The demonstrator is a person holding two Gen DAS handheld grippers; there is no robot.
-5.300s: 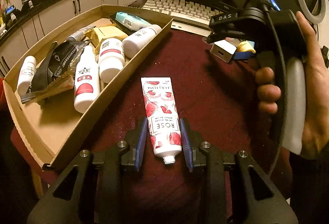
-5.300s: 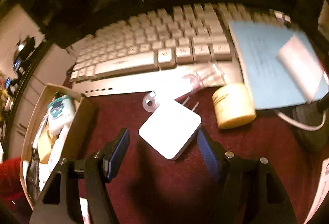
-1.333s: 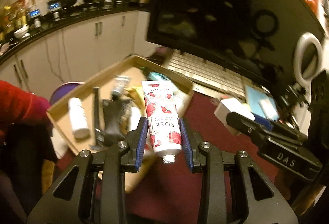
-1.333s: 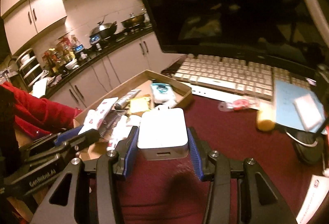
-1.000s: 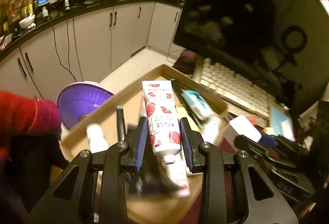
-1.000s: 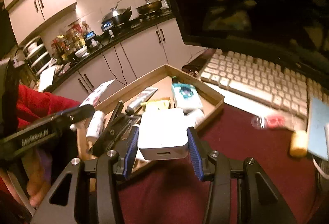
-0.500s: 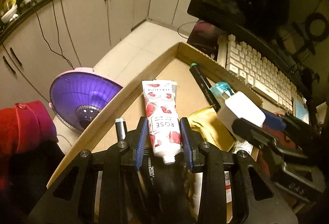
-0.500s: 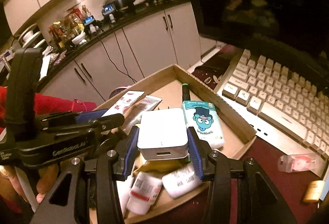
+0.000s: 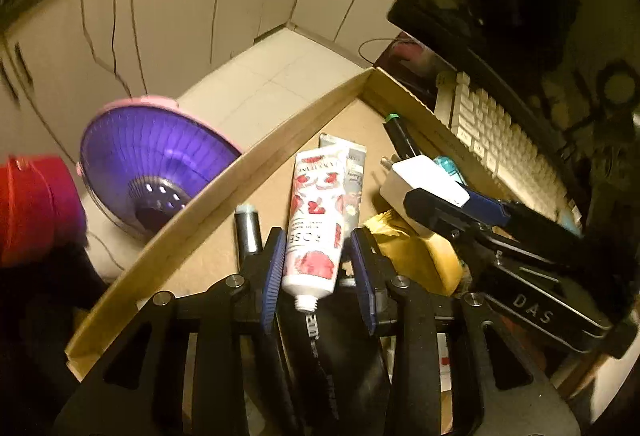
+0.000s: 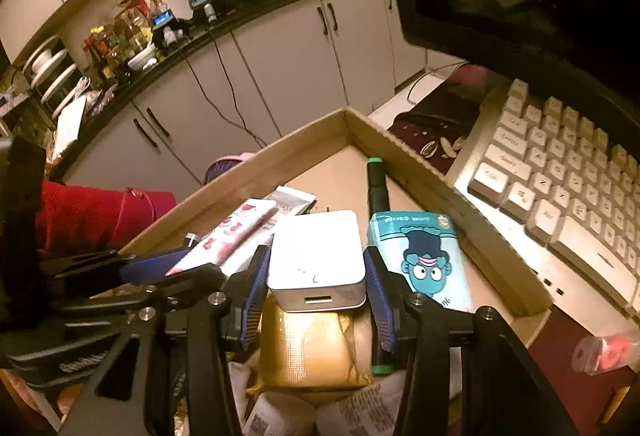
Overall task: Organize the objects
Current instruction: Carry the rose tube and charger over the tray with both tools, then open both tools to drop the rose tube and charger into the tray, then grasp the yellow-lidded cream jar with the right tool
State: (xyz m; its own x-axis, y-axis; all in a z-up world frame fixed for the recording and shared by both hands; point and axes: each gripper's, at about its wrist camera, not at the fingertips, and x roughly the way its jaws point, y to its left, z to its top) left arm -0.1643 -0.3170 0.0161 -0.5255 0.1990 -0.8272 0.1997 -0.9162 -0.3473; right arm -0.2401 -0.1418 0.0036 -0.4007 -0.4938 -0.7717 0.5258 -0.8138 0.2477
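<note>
My left gripper [image 9: 318, 274] is over the cardboard tray [image 9: 224, 192], its jaws opened wider than the rose hand-cream tube [image 9: 316, 224], which tilts between them, cap end toward the camera. The tube also shows in the right wrist view [image 10: 232, 232]. My right gripper [image 10: 316, 290] is shut on a white charger block [image 10: 316, 256] and holds it above the tray [image 10: 432, 192]. The block and right gripper show in the left wrist view [image 9: 424, 184], just right of the tube.
In the tray lie a blue cartoon tissue pack [image 10: 420, 260], a black marker [image 10: 376, 188], a tan pouch [image 10: 312, 348], another tube [image 9: 354, 164] and bottles. A white keyboard [image 10: 560, 196] and monitor stand right of the tray. A purple fan [image 9: 148, 168] sits on the floor left.
Both grippers have carried their objects from the red cloth to above the tray. In the last half second the left jaws have widened and the tube has tilted and slipped loose.
</note>
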